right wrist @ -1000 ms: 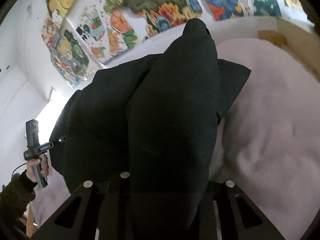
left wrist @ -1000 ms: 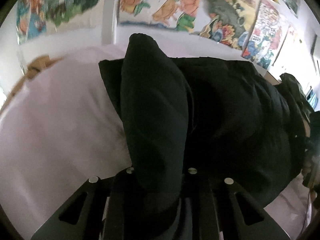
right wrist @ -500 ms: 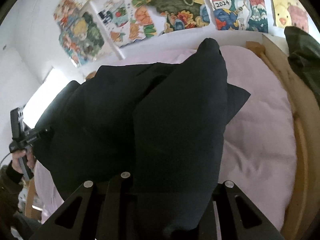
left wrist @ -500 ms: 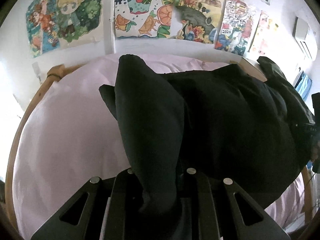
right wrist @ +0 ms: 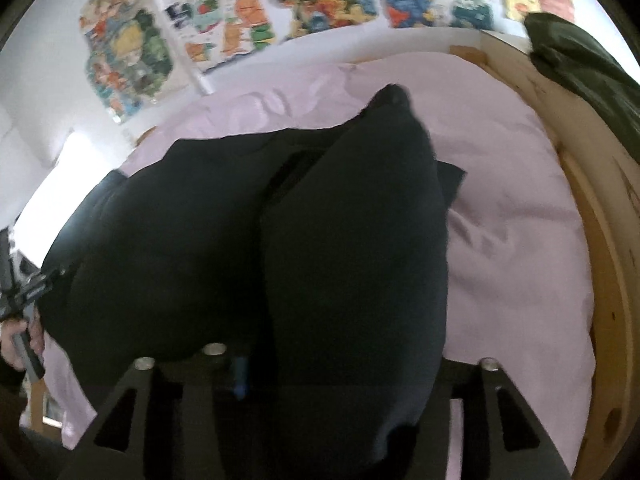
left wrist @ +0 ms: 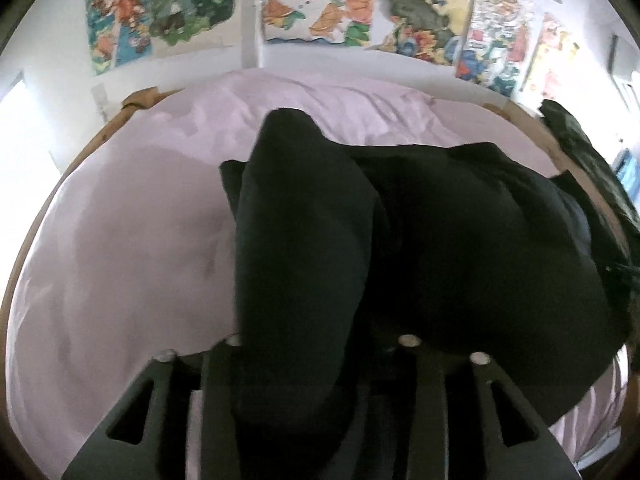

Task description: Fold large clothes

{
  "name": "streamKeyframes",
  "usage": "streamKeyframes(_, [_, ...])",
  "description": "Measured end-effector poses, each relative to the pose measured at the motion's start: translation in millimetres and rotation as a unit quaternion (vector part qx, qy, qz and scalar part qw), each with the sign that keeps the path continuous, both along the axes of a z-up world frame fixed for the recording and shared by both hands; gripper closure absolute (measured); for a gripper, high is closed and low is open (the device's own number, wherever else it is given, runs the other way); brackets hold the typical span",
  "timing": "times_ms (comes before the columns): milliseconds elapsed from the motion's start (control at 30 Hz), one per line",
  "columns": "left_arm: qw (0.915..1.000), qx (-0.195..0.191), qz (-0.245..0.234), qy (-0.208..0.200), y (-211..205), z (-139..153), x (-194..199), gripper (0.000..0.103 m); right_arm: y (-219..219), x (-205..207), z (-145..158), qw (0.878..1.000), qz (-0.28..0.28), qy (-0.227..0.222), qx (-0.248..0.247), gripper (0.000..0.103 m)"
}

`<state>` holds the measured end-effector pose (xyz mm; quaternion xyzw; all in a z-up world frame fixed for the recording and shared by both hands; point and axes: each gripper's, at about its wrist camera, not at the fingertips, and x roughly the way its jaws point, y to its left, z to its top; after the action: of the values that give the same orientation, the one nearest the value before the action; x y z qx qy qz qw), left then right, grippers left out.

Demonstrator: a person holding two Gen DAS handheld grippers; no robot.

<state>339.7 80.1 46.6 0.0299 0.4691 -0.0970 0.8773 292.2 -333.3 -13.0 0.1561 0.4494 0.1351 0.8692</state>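
Nearest, at 6 o'clock in my left wrist view: left gripper [left wrist: 296, 396] is clamped on a thick bunch of the black garment [left wrist: 460, 248]; cloth fills the gap between the fingers and rises toward 12. Fingertips themselves are buried under fabric.

Right wrist view, same position: right gripper [right wrist: 352, 400] is likewise closed on a bunch of that garment [right wrist: 180, 248]. A small blue part shows just left of the cloth at the gripper base; I cannot tell what it is.

Garment: dark, matte, heavy-looking, no print visible. It hangs as a broad sheet between the two grips, above the bed [left wrist: 120, 248]. Its middle sags; a flat corner sticks out beside each held bunch. I cannot tell whether the lower edge touches the bedding.

Step in hand, as I judge it: garment lifted by two points and carried over the bed, ahead of laying it flat. No fold appears made yet.

Next move calls for keeping both grips level and spread, lowering toward 12 so the far edge lands first without bunching.

Farther: pale pink bedding, wooden bed frame [right wrist: 592, 216], a dark green garment [right wrist: 580, 60] on the frame at 1 o'clock. Farthest: colourful posters [left wrist: 320, 4] on the white wall.
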Motion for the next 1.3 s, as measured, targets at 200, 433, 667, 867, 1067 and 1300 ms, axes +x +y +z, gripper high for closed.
streamKeyframes(200, [0.9993, 0.011, 0.035, 0.006, 12.6, -3.4, -7.0, 0.042, -9.0, -21.0, -6.2, 0.999, -0.052, -0.01, -0.011, 0.009])
streamKeyframes(433, [0.9924, 0.053, 0.089, -0.067, 17.2, 17.3, -50.1, 0.026, -1.1, -58.8, 12.7, 0.991, -0.104, -0.073, -0.052, 0.0])
streamKeyframes(667, [0.9796, 0.01, 0.112, -0.167, 14.3, 46.2, -118.0, 0.003, 10.1, -98.3, 27.0, 0.979, -0.131, -0.144, -0.055, 0.0])
streamKeyframes(867, [0.9712, 0.004, 0.107, -0.213, -7.6, 59.0, -159.4, 0.002, 18.6, -136.9, 32.6, 0.969, -0.154, -0.188, -0.047, 0.0])
streamKeyframes(1067, [0.9698, 0.003, 0.085, -0.229, -28.0, 56.7, -195.6, 0.002, 31.8, -169.9, 43.8, 0.961, -0.163, -0.22, -0.042, 0.0])
streamKeyframes(1300, [0.9689, -0.014, 0.078, -0.234, -33.0, 55.6, -225.7, 0.002, 62.4, -209.1, 54.7, 0.956, -0.135, -0.257, -0.053, 0.0])
